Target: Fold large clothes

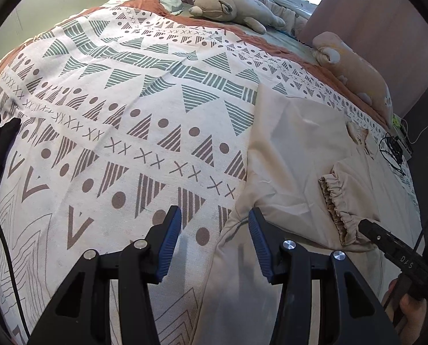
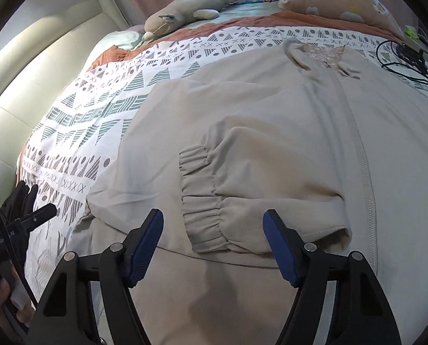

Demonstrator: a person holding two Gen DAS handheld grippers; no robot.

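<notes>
On the patterned bedspread [image 1: 122, 132], toward its right side: beige zip jacket [image 2: 271, 109] spread flat, front up, collar [image 2: 323, 54] toward the plush toys [image 2: 185, 8], both elastic-cuffed sleeves [image 2: 242, 178] already folded across the chest with cuffs [image 2: 205, 198] stacked just beside each other. Left gripper [image 1: 215, 238] wide open, empty, poised over the jacket's left edge; right gripper [image 2: 214, 247] wide open, empty, just above the cuffs. Judged roughly midway: sleeve folds done; side folds and the hem-to-collar fold apparently outstanding.
</notes>
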